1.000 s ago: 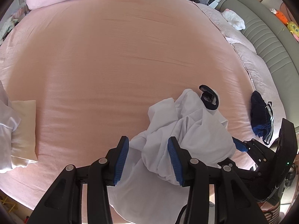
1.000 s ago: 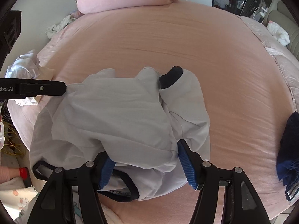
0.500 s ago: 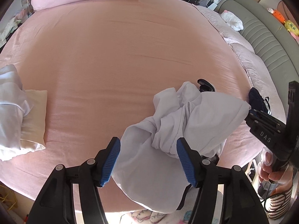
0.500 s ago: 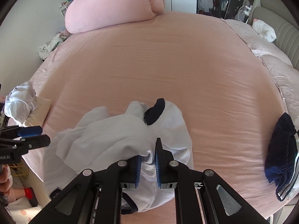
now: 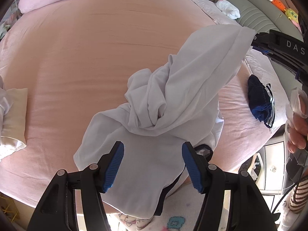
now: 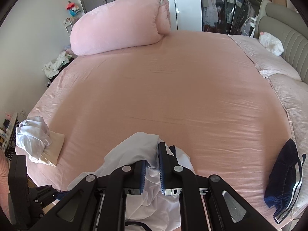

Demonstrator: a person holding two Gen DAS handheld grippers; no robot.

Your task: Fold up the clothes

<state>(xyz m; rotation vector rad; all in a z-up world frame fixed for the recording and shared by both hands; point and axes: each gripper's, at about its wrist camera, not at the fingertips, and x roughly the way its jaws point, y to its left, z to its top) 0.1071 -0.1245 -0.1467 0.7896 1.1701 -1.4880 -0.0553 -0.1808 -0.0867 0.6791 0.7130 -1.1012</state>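
A white shirt [image 5: 173, 100] with dark trim is lifted off the near edge of the pink bed [image 5: 96, 48]. In the left wrist view the right gripper [image 5: 256, 38] grips one end of it high at the right, and the cloth hangs down in twisted folds over the bed edge. My left gripper [image 5: 153, 163] is open above the lower part of the shirt, its blue pads apart and pressing on nothing. In the right wrist view my right gripper [image 6: 153, 165] is shut on a bunch of the white shirt [image 6: 134, 150].
A dark blue garment [image 6: 286, 175] with white stripes lies at the bed's right edge. A crumpled white garment [image 6: 32, 134] sits on a cream folded piece [image 6: 53, 148] at the left. A rolled pink duvet [image 6: 119, 23] lies at the far side, a grey headboard [image 6: 284, 30] on the right.
The right gripper closed on the white shirt and rose, pulling one end up off the bed. The left gripper's jaws widened and it shifted over the hanging cloth.
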